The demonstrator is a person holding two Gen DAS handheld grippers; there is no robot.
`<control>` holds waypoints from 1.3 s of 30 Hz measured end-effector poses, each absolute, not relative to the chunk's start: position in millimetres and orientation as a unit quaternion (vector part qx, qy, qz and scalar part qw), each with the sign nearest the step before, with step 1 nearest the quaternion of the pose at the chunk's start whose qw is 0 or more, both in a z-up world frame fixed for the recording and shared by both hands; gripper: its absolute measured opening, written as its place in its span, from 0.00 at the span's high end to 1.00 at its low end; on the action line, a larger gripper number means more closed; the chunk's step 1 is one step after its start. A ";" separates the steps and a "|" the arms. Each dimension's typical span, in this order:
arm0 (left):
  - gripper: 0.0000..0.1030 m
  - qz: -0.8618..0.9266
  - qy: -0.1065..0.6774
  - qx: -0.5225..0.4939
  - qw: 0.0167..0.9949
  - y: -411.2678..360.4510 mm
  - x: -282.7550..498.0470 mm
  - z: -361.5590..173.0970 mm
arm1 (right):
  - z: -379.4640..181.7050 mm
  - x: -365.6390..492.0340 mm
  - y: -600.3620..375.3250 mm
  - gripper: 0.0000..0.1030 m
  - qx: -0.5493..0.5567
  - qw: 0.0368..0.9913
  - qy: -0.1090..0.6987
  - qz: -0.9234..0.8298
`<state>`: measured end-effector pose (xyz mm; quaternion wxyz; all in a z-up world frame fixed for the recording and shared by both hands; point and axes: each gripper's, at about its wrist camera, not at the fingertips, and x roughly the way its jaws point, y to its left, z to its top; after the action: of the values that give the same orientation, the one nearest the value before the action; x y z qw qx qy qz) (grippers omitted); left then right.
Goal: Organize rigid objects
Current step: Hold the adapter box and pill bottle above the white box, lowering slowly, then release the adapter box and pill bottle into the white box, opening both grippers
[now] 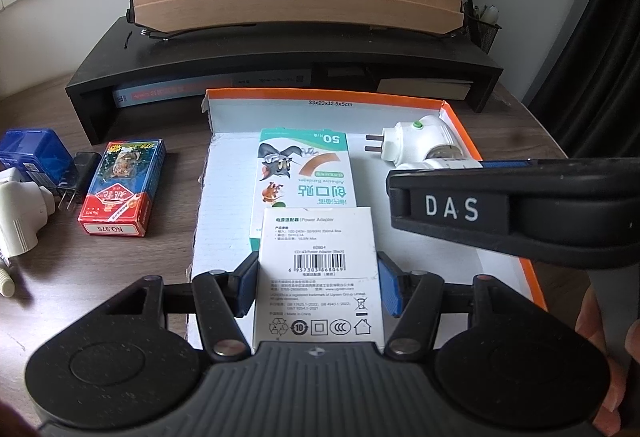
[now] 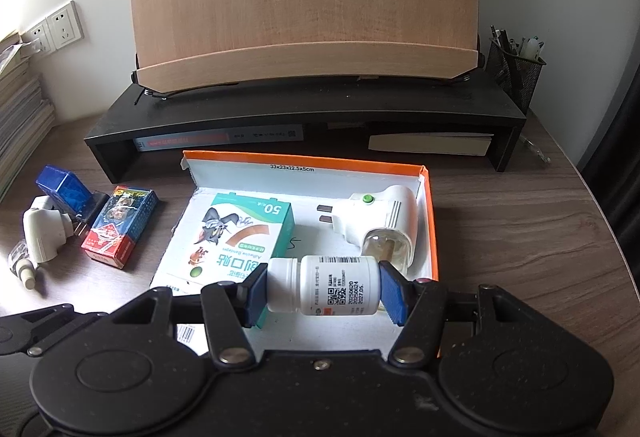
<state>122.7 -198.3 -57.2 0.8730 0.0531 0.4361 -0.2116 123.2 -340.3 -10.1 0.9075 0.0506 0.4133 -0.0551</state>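
The left claw (image 1: 318, 287) is narrowed onto a white power adapter box (image 1: 318, 277), its blue pads pressed against the box's two sides, holding it upright over the near edge of the orange-rimmed cardboard tray (image 1: 460, 113). The right claw (image 2: 324, 291) is likewise narrowed, clamped end to end on a white pill bottle (image 2: 332, 285) lying sideways, cap toward the left pad, above the tray's near right part.

Inside the tray (image 2: 430, 197), a green adhesive bandage box (image 2: 240, 237) lies flat along the left side, and a white plug-in mosquito repellent heater (image 2: 380, 221) sits in the far right corner, prongs pointing left. So two things appear placed and two more are in hand above the tray, not yet set down.

Still out on the surface (image 2: 520, 237), left of the tray, are a red and blue playing card pack (image 2: 120, 227), a blue box (image 2: 64, 185) with a black charger beside it, and a second white plug-in heater (image 2: 42, 233) near the left edge. By my reckoning the job is roughly half done, with that left cluster remaining.
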 end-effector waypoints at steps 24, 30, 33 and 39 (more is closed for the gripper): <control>0.42 -0.213 0.436 0.056 0.872 -202.1 119.1 -59.8 | -9.5 121.8 -338.6 0.33 0.052 0.907 0.413 -0.059; 0.34 -0.229 0.437 0.047 0.869 -203.2 117.3 -58.8 | -4.8 117.7 -338.4 0.31 0.050 0.911 0.405 -0.064; 0.31 -0.230 0.432 0.044 0.871 -201.1 112.4 -56.0 | -0.8 113.8 -337.6 0.31 0.050 0.913 0.399 -0.065; 0.25 -0.219 0.429 0.039 0.875 -188.6 104.8 -48.7 | 6.9 102.1 -332.9 0.27 0.056 0.916 0.391 -0.069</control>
<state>104.8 -188.6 -48.7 0.8754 0.0386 0.4290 -0.2194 102.1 -332.9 6.9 0.9162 0.0559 0.3908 -0.0687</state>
